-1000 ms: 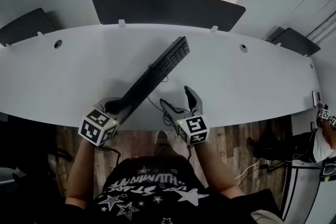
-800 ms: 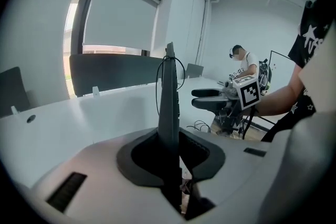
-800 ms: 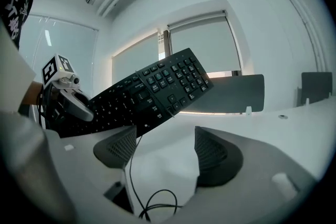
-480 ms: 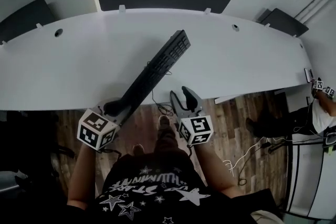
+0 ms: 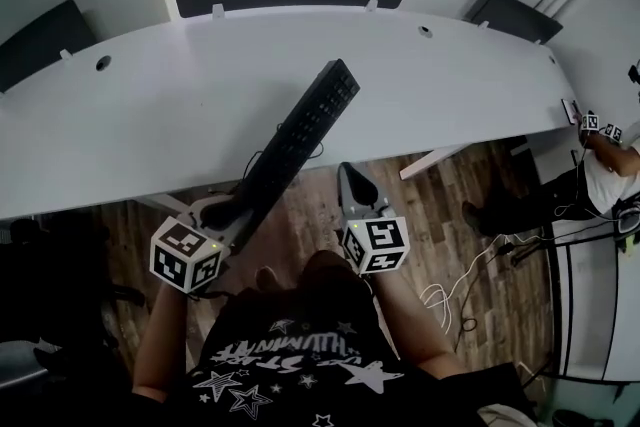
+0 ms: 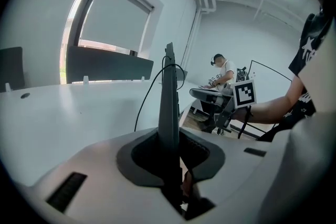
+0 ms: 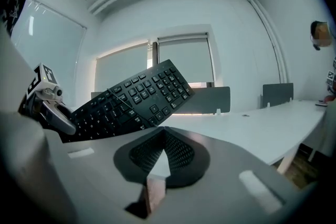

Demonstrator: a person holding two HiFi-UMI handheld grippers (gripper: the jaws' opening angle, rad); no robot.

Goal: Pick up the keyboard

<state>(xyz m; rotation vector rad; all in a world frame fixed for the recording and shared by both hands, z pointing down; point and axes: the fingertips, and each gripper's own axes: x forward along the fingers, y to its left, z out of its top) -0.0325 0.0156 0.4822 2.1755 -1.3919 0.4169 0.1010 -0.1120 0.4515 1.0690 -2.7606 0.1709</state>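
**Keyboard clamped by its near end**

My left gripper [image 5: 225, 213] grips the near short end of the black keyboard [image 5: 298, 137]. Its long axis runs away from me toward the upper right, with the far end over the white desk [image 5: 120, 125]. It is tipped on edge, keys facing my right gripper [image 5: 356, 181], whose jaws are pressed together, empty.

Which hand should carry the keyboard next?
Left. The left gripper clamps the keyboard's near end; the right gripper beside it has just shut its jaws on nothing.
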